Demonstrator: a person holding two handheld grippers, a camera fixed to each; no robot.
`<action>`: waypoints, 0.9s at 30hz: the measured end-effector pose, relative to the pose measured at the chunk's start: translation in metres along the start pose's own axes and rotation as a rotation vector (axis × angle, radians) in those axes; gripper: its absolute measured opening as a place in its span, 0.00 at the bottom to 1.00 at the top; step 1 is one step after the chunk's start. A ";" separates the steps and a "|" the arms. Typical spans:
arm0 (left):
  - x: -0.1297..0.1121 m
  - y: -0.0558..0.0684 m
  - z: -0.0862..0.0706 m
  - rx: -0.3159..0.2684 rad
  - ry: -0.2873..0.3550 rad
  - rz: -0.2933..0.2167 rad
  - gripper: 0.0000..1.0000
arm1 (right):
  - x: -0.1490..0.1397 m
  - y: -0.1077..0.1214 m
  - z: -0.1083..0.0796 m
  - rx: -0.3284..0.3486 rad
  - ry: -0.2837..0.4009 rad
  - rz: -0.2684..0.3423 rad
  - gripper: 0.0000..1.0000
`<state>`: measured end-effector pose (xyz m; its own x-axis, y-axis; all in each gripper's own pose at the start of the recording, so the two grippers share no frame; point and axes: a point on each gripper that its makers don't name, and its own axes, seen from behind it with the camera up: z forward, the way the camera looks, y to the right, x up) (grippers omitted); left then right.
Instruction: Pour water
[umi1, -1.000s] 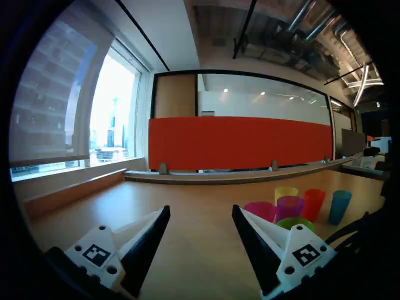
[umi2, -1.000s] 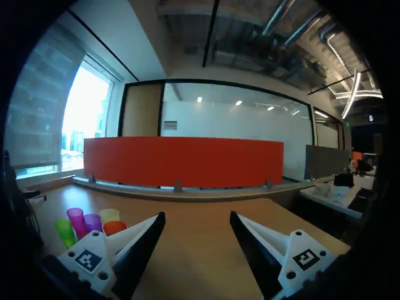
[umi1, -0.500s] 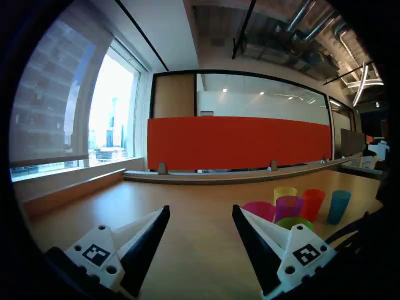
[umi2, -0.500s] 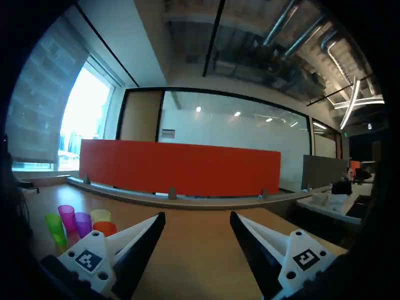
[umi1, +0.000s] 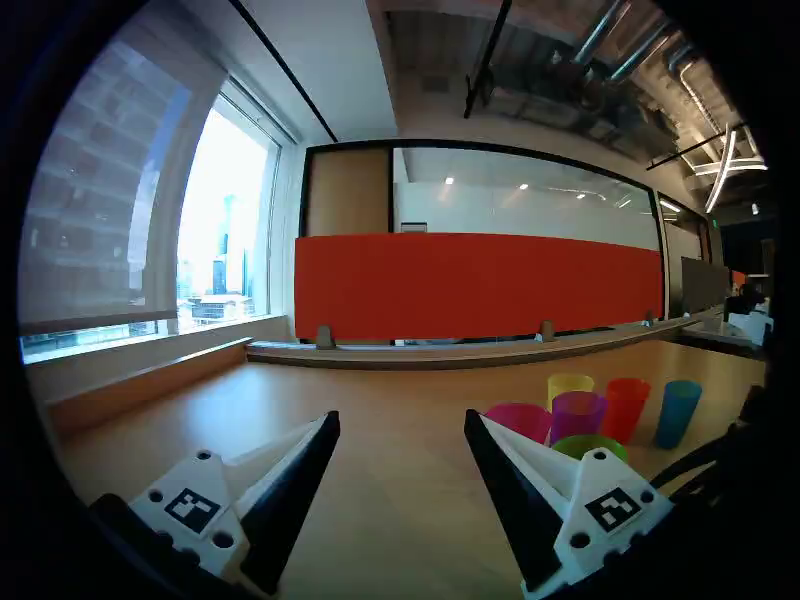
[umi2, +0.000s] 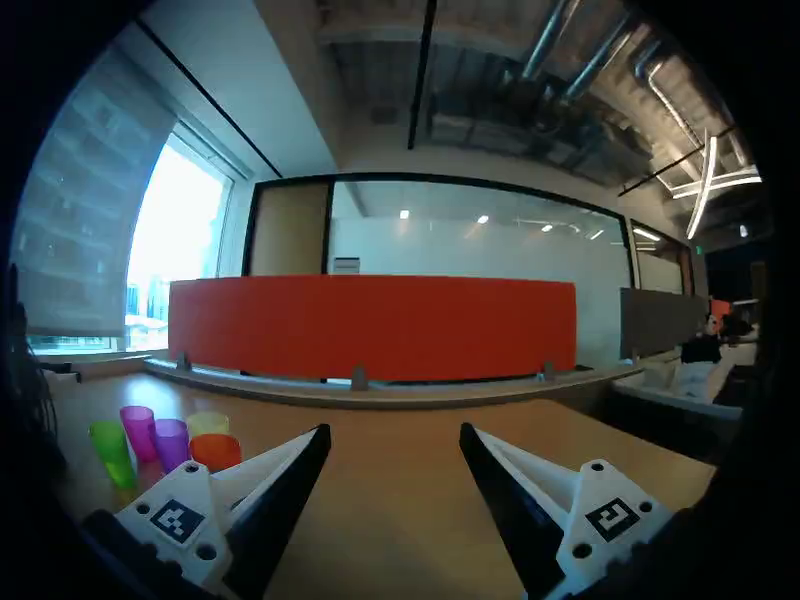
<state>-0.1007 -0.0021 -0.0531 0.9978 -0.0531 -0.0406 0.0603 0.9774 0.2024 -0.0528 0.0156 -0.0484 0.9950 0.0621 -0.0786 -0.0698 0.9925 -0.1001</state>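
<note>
Several coloured plastic cups stand in a cluster on the wooden table. In the left gripper view they sit at the right: a pink cup (umi1: 522, 420), a purple cup (umi1: 580, 415), a yellow cup (umi1: 570, 385), an orange-red cup (umi1: 627, 408), a blue cup (umi1: 678, 412) and a green cup (umi1: 590, 445), partly behind my finger. My left gripper (umi1: 400, 425) is open and empty, left of the cups. In the right gripper view the cups stand at the lower left: green (umi2: 111, 452), pink (umi2: 138, 430), purple (umi2: 171, 443), yellow (umi2: 207, 424), orange (umi2: 215, 451). My right gripper (umi2: 393, 435) is open and empty, right of them.
The wooden table (umi1: 400, 400) runs back to a red divider panel (umi1: 480, 285) with a glass wall above. A bright window (umi1: 225, 235) and a wooden ledge line the left side. Another desk with dark items (umi2: 690, 375) stands beyond the table's right edge.
The left gripper has barely moved. The right gripper's view swung left and tilted, then came back level; the cups now sit a little higher and farther right in it.
</note>
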 end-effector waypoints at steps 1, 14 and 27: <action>0.000 0.000 0.000 0.000 0.000 0.000 0.92 | -0.002 0.000 0.001 0.000 -0.001 -0.001 1.00; 0.000 0.000 0.000 0.000 0.000 0.000 0.92 | -0.030 0.014 0.006 -0.026 -0.049 0.028 1.00; 0.000 0.000 0.000 0.000 0.000 0.000 0.92 | -0.033 0.010 0.007 -0.025 -0.064 0.012 1.00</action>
<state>-0.1008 -0.0021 -0.0535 0.9978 -0.0532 -0.0408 0.0604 0.9774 0.2026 -0.0857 0.0247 -0.0395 0.9966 0.0809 -0.0159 -0.0823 0.9888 -0.1242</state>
